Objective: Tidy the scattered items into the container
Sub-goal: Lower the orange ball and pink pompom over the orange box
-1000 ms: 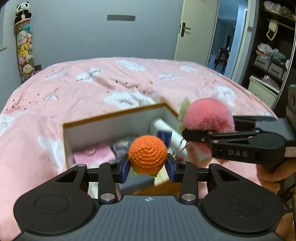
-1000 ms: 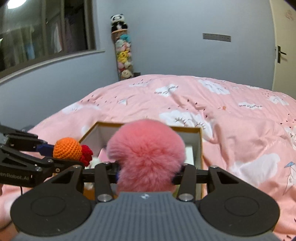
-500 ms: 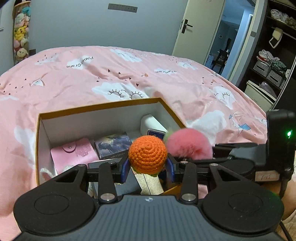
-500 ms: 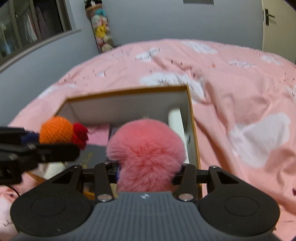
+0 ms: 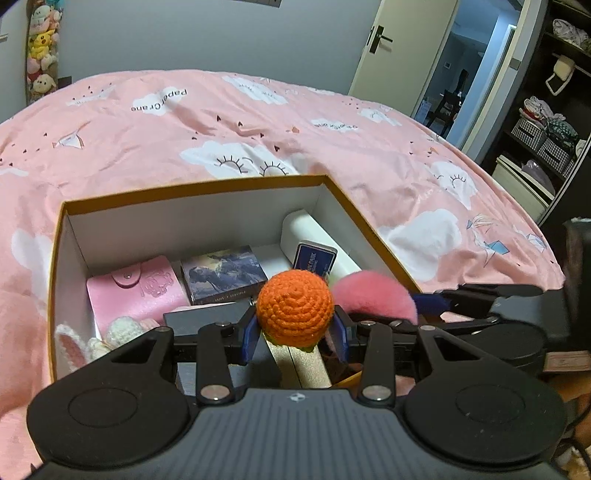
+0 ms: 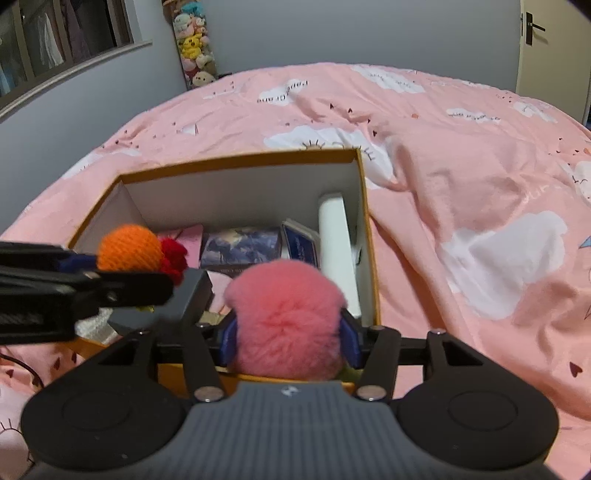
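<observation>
Pink bedspread [image 5: 332, 122], printed with white clouds and small paper cranes, filling the middle of both views. Grey wall [image 5: 184, 33] at 12 o'clock. Column of stuffed toys [image 5: 40, 48] at 11 o'clock in the left view. Cream door [image 5: 399, 48], ajar, at 1 o'clock. Dark shelving [image 5: 546, 122] at 3 o'clock, holding what may be folded cloth. Window [image 6: 62, 40] at 10 o'clock in the right view.

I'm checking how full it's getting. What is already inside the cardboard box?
Inside the box: a pink snap wallet, a dark picture box, a blue card pack, a white tube, a crocheted bunny and a grey case. The near end is hidden behind both claws' toys.
</observation>
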The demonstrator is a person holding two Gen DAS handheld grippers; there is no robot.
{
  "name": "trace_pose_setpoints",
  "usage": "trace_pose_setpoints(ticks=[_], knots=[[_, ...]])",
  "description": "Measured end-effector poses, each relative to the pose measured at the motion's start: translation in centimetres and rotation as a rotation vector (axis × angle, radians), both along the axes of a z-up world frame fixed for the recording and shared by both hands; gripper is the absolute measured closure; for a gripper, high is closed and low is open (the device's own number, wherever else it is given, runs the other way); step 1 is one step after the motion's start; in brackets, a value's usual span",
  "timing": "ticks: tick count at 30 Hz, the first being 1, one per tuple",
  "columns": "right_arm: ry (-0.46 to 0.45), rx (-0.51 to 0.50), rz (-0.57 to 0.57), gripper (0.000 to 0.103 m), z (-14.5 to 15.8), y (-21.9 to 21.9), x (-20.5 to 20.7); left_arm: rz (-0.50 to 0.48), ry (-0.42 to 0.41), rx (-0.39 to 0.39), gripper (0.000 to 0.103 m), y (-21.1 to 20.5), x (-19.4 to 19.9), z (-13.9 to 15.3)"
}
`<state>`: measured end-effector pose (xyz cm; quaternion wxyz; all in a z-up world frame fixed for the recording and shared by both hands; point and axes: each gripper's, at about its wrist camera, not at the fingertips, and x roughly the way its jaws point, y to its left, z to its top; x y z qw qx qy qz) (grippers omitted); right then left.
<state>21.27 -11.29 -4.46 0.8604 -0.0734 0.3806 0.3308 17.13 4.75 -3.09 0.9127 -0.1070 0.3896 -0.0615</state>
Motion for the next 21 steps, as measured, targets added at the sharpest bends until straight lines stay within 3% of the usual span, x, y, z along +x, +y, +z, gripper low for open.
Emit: trace_pose_setpoints(ticks=[5, 10, 11, 13, 21], knots=[[-0.032, 0.037, 0.007, 0.049, 1.4, -0.4, -0.2, 0.007, 0.021, -0.029, 0.057, 0.1, 0.7, -0.5], [-0.006, 0.016, 0.037, 0.079, 0.9, 0.2, 0.2, 0.018, 0.033, -0.044, 0.057, 0.4, 1.3, -0.8], [0.018, 0.005, 0.039, 0.081, 0.5, 0.2, 0.4, 0.018, 0.036, -0.048, 0.057, 0.5, 1.4, -0.9], [0.049, -0.014, 0.034, 0.081, -0.1, 0.4, 0.6, 0.019, 0.043, -0.054, 0.057, 0.5, 1.7, -1.0], [0.025, 0.016, 0.005, 0.076, 0.8, -0.4, 0.1, 0.021, 0.078, -0.079, 0.057, 0.3, 2.5, -2.2]])
